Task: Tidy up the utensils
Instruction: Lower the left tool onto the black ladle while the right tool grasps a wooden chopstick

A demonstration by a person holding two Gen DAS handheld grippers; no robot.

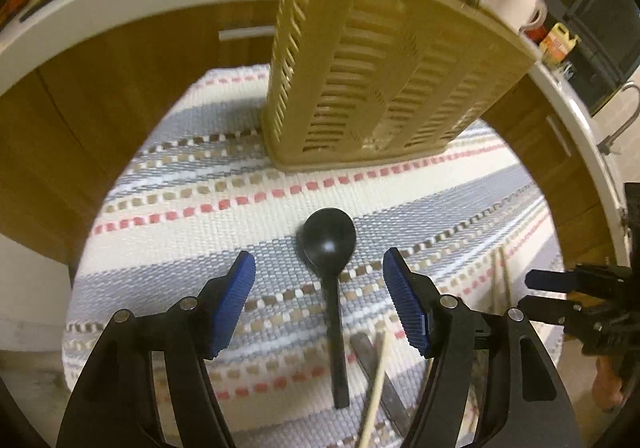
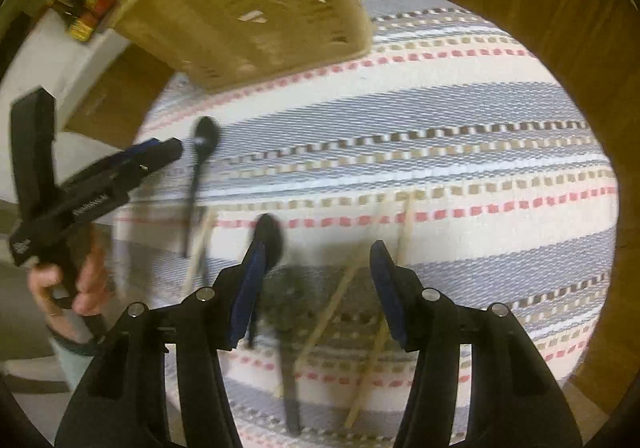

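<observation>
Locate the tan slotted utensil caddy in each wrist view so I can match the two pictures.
Left wrist view: the tan utensil caddy stands at top centre on the striped cloth, beyond the black spoon that lies ahead of the left claw.
Right wrist view: the caddy fills the upper left, tilted by the lens.
Shared landmark: that black spoon, at left in the right wrist view, beside the left claw.

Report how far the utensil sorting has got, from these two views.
Done: nothing that shows; no utensil is seen in the tan slotted caddy. In hand: nothing. The left gripper stands with open jaws over the black spoon, and the right gripper is open over chopsticks. Left: both black spoons, the chopsticks and a flat metal piece all lie on the striped cloth.
</observation>
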